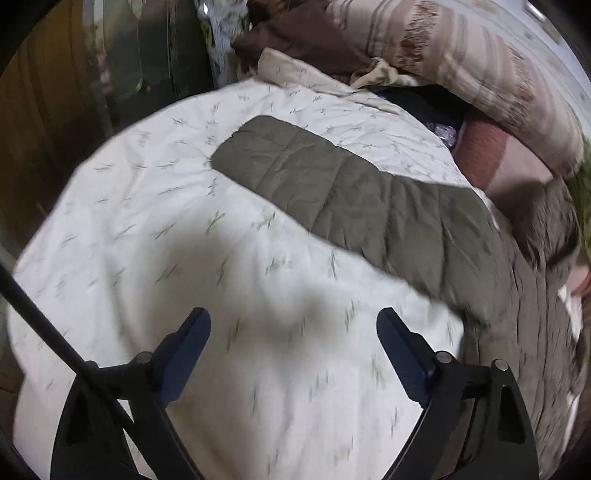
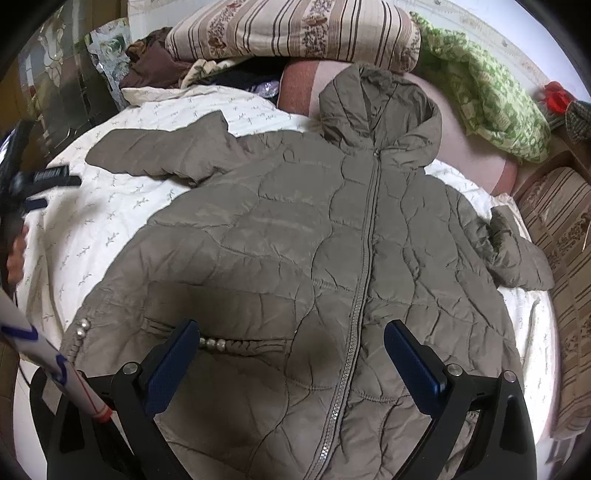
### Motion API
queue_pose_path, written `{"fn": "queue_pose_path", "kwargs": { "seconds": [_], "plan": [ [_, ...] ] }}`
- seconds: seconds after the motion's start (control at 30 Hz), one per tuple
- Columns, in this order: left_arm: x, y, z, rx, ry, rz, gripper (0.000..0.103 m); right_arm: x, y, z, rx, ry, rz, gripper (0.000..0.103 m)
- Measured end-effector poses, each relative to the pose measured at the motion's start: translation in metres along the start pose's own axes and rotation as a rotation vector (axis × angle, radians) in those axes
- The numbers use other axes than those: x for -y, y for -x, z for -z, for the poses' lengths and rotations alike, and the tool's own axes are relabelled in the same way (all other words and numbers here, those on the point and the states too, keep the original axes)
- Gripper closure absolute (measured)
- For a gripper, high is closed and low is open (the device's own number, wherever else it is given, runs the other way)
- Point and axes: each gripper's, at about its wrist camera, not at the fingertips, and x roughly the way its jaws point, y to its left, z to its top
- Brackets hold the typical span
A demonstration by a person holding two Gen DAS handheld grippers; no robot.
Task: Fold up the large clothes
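A large olive-brown quilted hooded jacket (image 2: 295, 240) lies flat and zipped on a white patterned bedsheet (image 2: 110, 206), hood toward the pillows, both sleeves spread out. Its left sleeve (image 1: 332, 184) stretches across the sheet in the left wrist view. My right gripper (image 2: 291, 339) is open and empty, hovering over the jacket's lower front near the zipper and pocket. My left gripper (image 1: 293, 321) is open and empty above the bare sheet (image 1: 147, 240), short of the sleeve. The left gripper also shows in the right wrist view (image 2: 48, 177) at the far left.
Striped pillows (image 2: 288, 33) and a green patterned cloth (image 2: 491, 99) lie at the head of the bed. A brown garment (image 1: 303, 37) is heaped beside them. A striped cushion (image 2: 561, 236) borders the right side. Dark furniture (image 1: 55, 110) stands left of the bed.
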Motion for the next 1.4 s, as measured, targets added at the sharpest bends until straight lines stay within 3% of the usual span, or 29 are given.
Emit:
{"fn": "queue_pose_path", "kwargs": {
  "seconds": [0.13, 0.23, 0.3, 0.4, 0.6, 0.63, 0.67, 0.7, 0.77, 0.93, 1.13, 1.3, 1.4],
  "plan": [
    [-0.014, -0.045, -0.034, -0.072, 0.117, 0.123, 0.018, 0.007, -0.017, 0.001, -0.03, -0.015, -0.001, 0.001],
    [-0.024, -0.084, -0.053, -0.141, 0.222, 0.224, 0.027, 0.014, -0.026, 0.001, -0.048, -0.028, -0.003, 0.001],
    [-0.029, -0.099, -0.061, -0.146, 0.284, 0.268, 0.028, 0.018, -0.031, 0.001, -0.051, -0.033, 0.007, 0.001],
    [-0.031, -0.108, -0.072, -0.119, 0.331, 0.295, 0.028, 0.027, -0.037, 0.0, -0.051, -0.04, 0.025, 0.001],
    [-0.033, -0.124, -0.09, -0.106, 0.374, 0.267, 0.025, 0.04, -0.049, -0.003, -0.068, -0.071, 0.046, 0.001],
    [-0.031, -0.124, -0.092, -0.106, 0.363, 0.253, 0.026, 0.042, -0.051, -0.003, -0.072, -0.075, 0.052, 0.001],
    [-0.028, -0.124, -0.095, -0.105, 0.348, 0.226, 0.046, 0.043, -0.052, -0.002, -0.076, -0.079, 0.055, 0.001],
    [-0.025, -0.123, -0.096, -0.116, 0.33, 0.183, 0.078, 0.045, -0.053, -0.002, -0.079, -0.084, 0.055, 0.001],
    [-0.025, -0.12, -0.099, -0.121, 0.318, 0.171, 0.086, 0.048, -0.053, -0.001, -0.078, -0.095, 0.054, 0.001],
    [-0.001, -0.072, -0.1, -0.058, 0.26, 0.203, 0.092, 0.057, -0.038, 0.002, -0.034, -0.106, 0.053, 0.001],
    [0.087, 0.012, -0.08, 0.018, 0.048, 0.308, 0.093, 0.078, -0.017, 0.012, 0.015, -0.152, 0.042, 0.001],
    [0.177, 0.039, -0.038, -0.019, -0.109, 0.444, 0.093, 0.104, -0.001, 0.03, 0.031, -0.207, 0.05, 0.001],
    [0.226, 0.033, 0.002, -0.069, -0.188, 0.481, 0.093, 0.124, 0.007, 0.042, 0.037, -0.248, 0.062, 0.001]
  ]
}}
